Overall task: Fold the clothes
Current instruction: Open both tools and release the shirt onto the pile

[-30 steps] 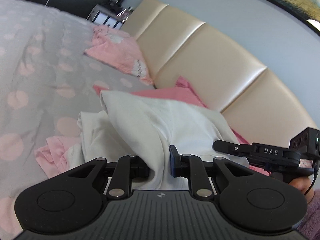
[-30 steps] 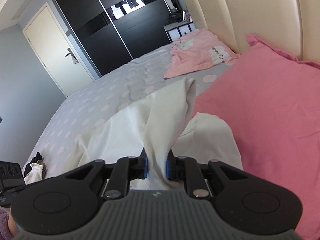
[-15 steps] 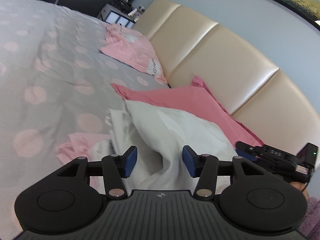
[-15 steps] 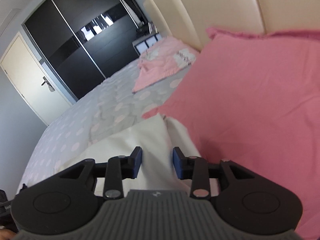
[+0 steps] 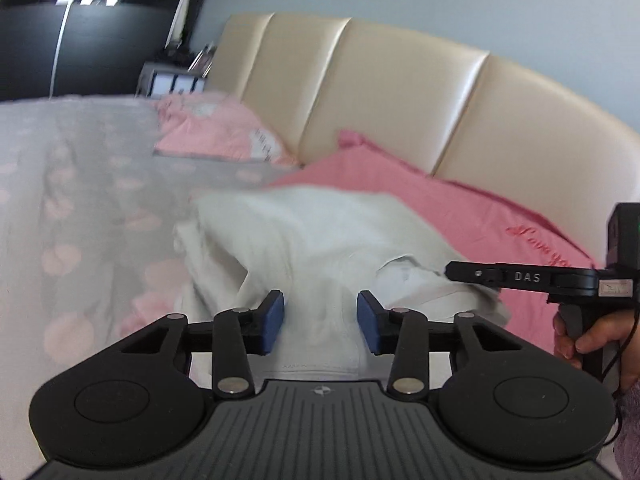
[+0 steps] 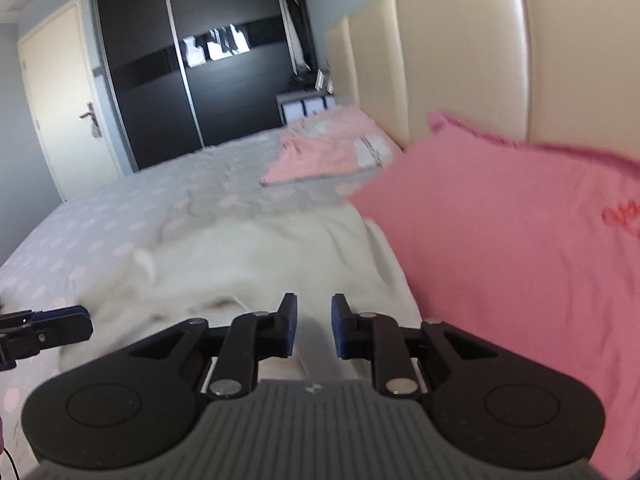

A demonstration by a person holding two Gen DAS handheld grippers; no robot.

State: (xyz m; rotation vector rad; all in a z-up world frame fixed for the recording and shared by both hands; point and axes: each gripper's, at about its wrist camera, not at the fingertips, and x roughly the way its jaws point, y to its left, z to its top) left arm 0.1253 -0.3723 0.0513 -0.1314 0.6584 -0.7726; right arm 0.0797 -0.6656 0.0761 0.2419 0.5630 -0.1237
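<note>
A white garment point(image 5: 312, 236) lies folded and rumpled on the grey dotted bedspread point(image 5: 80, 184), against a pink pillow point(image 5: 480, 220). My left gripper point(image 5: 320, 320) is open and empty, just above the garment's near edge. My right gripper point(image 6: 313, 326) is open and empty over the same garment point(image 6: 260, 256). The right gripper shows in the left wrist view point(image 5: 520, 278) at the garment's right side. The left gripper's tip shows in the right wrist view point(image 6: 48, 328) at the left.
A folded pink garment point(image 5: 216, 132) lies further up the bed by the cream padded headboard point(image 5: 400, 92). More pink cloth point(image 5: 148, 304) peeks out under the white garment. A dark wardrobe point(image 6: 200, 72) and a door point(image 6: 60, 100) stand beyond the bed.
Both grippers let go of the white garment, which dropped onto the bed. Both have since pulled back a little and levelled out, and stay open.
</note>
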